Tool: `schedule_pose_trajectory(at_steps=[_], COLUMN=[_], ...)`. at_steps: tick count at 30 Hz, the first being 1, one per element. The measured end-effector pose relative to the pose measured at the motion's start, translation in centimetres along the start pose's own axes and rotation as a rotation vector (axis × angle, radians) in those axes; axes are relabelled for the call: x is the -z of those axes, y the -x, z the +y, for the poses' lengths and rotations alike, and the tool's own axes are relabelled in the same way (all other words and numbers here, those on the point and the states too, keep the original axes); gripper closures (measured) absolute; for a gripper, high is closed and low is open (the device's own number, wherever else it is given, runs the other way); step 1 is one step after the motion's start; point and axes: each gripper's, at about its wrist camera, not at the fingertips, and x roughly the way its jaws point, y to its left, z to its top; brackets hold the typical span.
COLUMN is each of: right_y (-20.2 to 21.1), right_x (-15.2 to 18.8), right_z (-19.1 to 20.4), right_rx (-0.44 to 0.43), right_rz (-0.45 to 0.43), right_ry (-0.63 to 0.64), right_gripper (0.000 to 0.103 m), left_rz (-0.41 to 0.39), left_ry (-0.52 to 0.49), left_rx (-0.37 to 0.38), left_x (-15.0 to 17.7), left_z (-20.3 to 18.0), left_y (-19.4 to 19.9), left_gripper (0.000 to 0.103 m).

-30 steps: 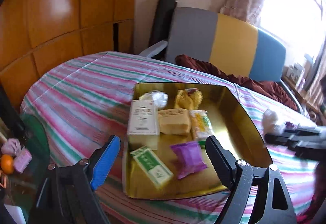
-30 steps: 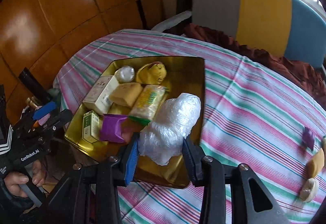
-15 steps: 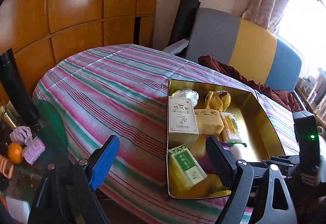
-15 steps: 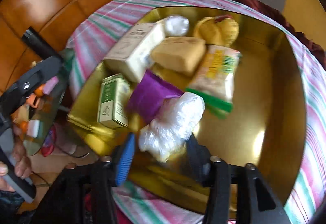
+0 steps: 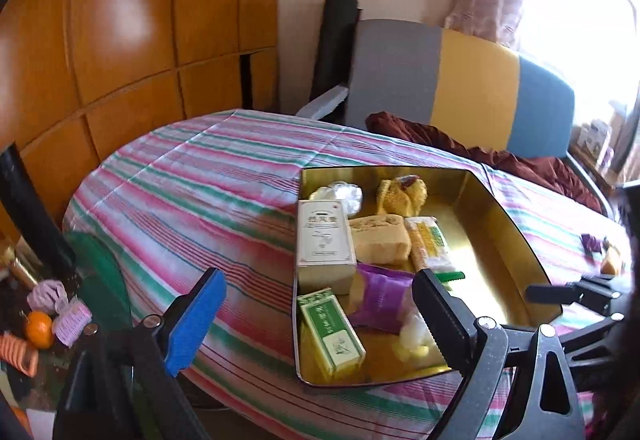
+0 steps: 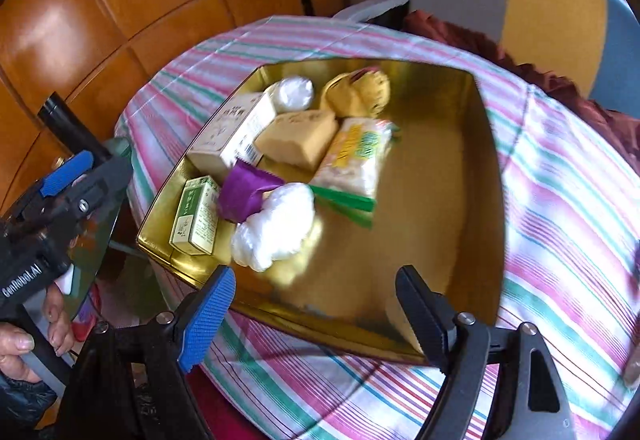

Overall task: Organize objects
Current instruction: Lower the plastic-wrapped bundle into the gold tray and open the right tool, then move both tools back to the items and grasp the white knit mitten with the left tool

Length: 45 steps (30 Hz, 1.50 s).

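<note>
right tool (image 6: 312, 314): jaws just opened, empty; white bag (image 6: 276, 228) loose in gold tray (image 6: 486, 176)
left tool (image 5: 316, 310): apart, empty
risk: bag may roll; pullback could clip it

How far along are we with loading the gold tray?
Done: the crinkly white plastic bundle lies in the gold metal tray beside the purple packet, with boxes and snacks already packed there. In hand: nothing; the right gripper has just been opening, jaws empty. Left: small items on the striped cloth.
</note>
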Motion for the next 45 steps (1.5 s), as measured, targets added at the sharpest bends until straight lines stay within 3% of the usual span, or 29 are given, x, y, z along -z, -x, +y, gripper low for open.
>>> schedule_pose_trajectory(at_steps=[5, 15, 27, 37, 40, 43, 45], right_y=[2.1, 6.0, 11.7, 19.2, 19.7, 20.3, 21.1], right_x=[0.6, 2.5, 5.7, 12.5, 16.1, 19.5, 20.7], right_z=[-1.4, -6.7, -17.8, -32.3, -35.3, -37.8, -38.2], right_rx=[0.061, 0.151, 0.381, 0.536, 0.536, 0.430, 0.443], right_rz=[-0.041, -0.089, -0.129, -0.281, -0.323, -0.379, -0.412], right_ry=[-0.019, -0.126, -0.335, -0.781, -0.944, -1.160, -1.222], right_gripper=[0.019, 0.019, 0.018, 0.018, 0.018, 0.018, 0.018], left_rz=[0.007, 0.012, 0.027, 0.055, 0.062, 0.076, 0.094], left_ry=[-0.047, -0.110, -0.191, -0.290, -0.318, -0.355, -0.378], left_rx=[0.063, 0.094, 0.152, 0.236, 0.260, 0.298, 0.331], left_x=[0.0, 0.3, 0.7, 1.1, 1.1, 1.2, 1.2], left_z=[-1.8, -4.7, -8.1, -12.7, -14.5, -16.9, -18.9], left_y=[0.5, 1.1, 1.1, 0.9, 0.8, 0.5, 0.2], left_gripper=[0.008, 0.007, 0.006, 0.005, 0.005, 0.005, 0.005])
